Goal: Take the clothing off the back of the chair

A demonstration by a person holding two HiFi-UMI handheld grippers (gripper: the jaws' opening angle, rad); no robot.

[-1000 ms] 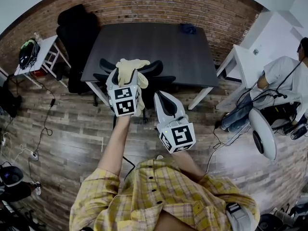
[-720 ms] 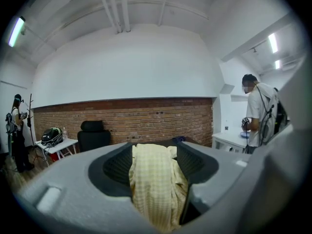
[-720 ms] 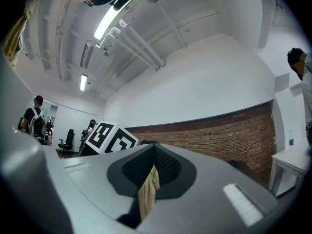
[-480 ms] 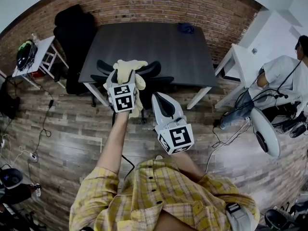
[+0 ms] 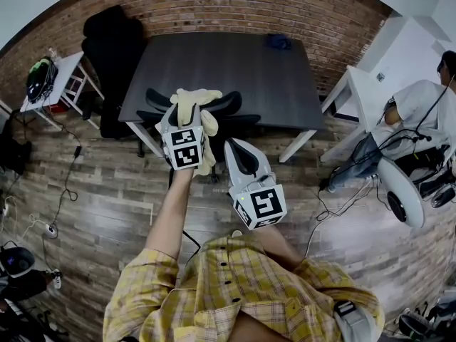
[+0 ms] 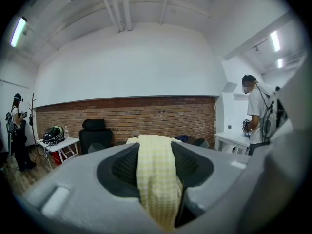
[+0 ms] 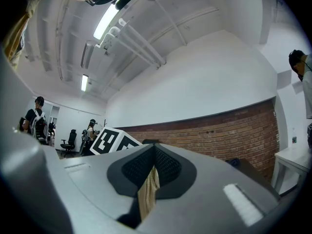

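Clamped on a pale yellow cloth with the left hand-held gripper, after closing in on it just now. Fabric packed between both pads, folded over above them and hanging down in front. Held out at the end of a bare forearm, beyond the marker cube.

Cloth up against the top of the back of the black chair, on the near side of the dark desk. Resting on the chair or lifted clear: impossible to tell.

Just beside it, to the right and a little nearer, the right hand-held gripper, drawn almost fully together, with only a thin strip of the same pale fabric pinched in the slit.

Farther off:
- a small blue thing near the desk's far corner
- a second black chair against the brick wall
- a white side table to the left
- a seated person at the far right
- wood floor underneath

Yellow plaid shirt at the bottom of the head view.
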